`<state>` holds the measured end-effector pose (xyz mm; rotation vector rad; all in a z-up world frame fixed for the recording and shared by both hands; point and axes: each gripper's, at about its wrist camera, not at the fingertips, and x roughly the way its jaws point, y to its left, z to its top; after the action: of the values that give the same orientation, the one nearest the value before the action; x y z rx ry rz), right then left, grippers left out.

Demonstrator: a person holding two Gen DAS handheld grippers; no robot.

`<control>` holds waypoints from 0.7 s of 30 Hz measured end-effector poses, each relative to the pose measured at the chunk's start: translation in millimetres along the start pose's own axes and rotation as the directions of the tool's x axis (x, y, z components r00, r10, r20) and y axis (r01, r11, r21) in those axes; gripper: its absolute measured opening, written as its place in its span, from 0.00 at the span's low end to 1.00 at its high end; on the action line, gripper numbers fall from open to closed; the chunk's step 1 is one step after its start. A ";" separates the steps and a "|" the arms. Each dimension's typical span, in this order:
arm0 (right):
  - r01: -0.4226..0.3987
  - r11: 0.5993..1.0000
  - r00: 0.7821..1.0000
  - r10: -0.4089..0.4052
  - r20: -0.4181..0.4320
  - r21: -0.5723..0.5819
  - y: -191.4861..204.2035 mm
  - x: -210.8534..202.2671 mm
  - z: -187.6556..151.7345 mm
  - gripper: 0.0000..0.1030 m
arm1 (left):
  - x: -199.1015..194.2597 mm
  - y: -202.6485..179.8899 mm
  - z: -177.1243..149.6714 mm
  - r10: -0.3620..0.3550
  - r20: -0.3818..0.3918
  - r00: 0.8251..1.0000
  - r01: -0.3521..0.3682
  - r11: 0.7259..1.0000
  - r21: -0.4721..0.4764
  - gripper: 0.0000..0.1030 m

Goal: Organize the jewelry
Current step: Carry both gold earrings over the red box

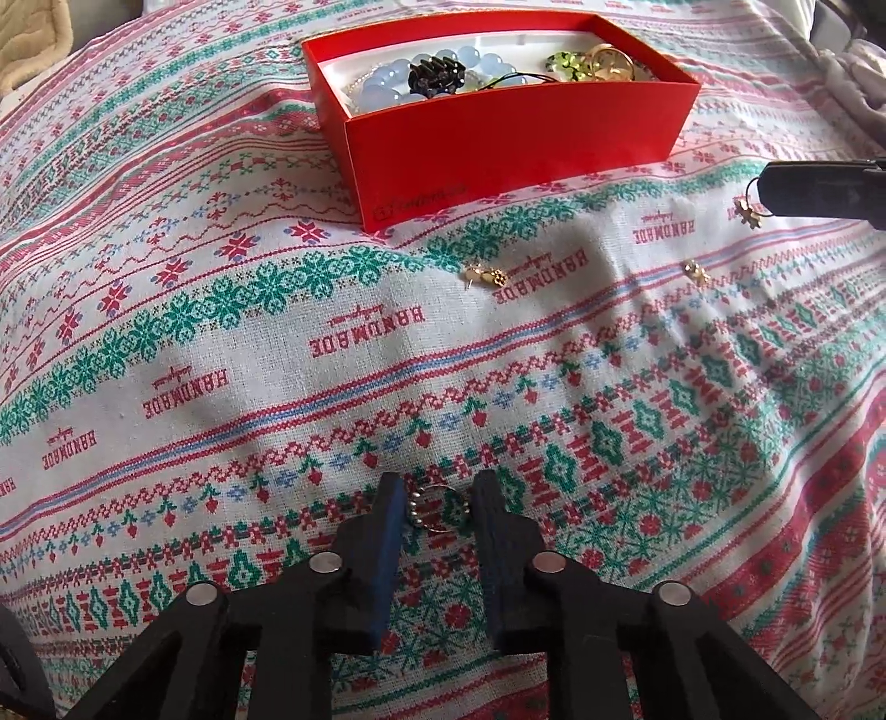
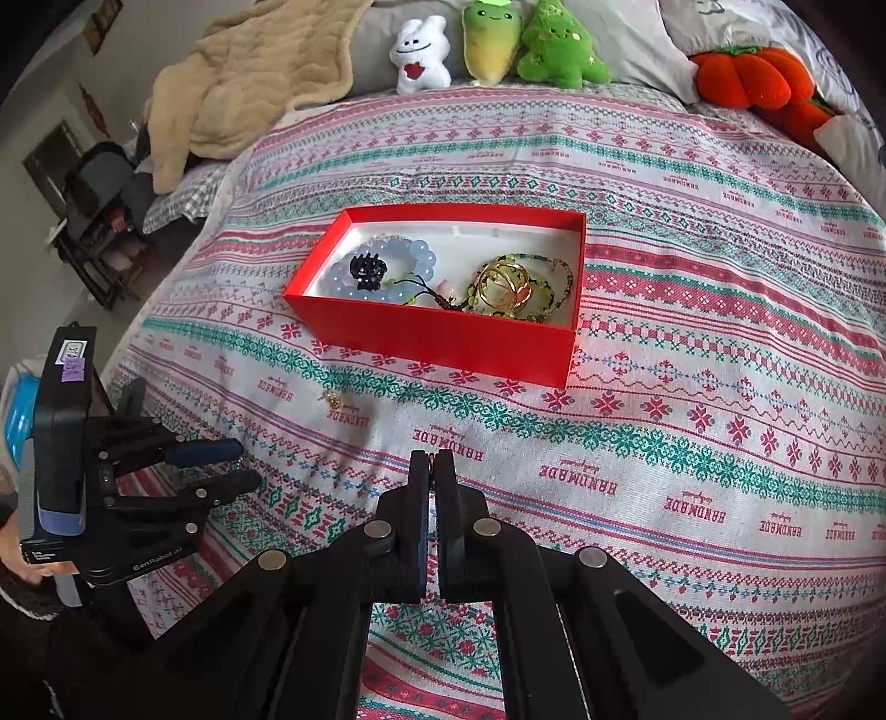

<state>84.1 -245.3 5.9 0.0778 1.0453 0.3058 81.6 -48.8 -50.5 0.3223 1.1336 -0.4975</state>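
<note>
A red box lies on the patterned bedspread and holds a blue bead bracelet, a black clip, green beads and gold rings. My left gripper points down at the cloth, its pads shut on a small beaded ring. My right gripper is shut; in the left wrist view a gold earring dangles from its tip. Loose gold earrings lie on the cloth in front of the box, and another lies to the right.
Plush toys and an orange plush pumpkin line the head of the bed. A beige blanket is heaped at the back left. A dark chair stands beside the bed. A person's hand holds the left gripper.
</note>
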 end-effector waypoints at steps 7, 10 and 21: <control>-0.002 1.000 1.000 0.002 0.008 0.000 0.4 -2.6 2.3 0.01 | -5.8 -6.4 3.8 -0.016 0.001 1.000 0.016 0.999 -0.043 0.17; -0.003 1.000 1.000 0.003 0.018 0.003 0.6 -5.6 5.8 0.01 | -16.4 -4.2 9.6 -0.015 0.022 1.000 0.016 0.998 -0.055 0.17; -0.014 0.999 0.997 0.010 0.075 0.049 1.7 -14.9 34.2 0.01 | -48.8 -12.3 67.8 -0.027 0.145 0.989 0.039 0.995 -0.086 0.17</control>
<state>106.3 -245.1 35.9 0.1389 0.9785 0.2859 111.6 -81.7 21.1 0.1873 1.0187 -0.4901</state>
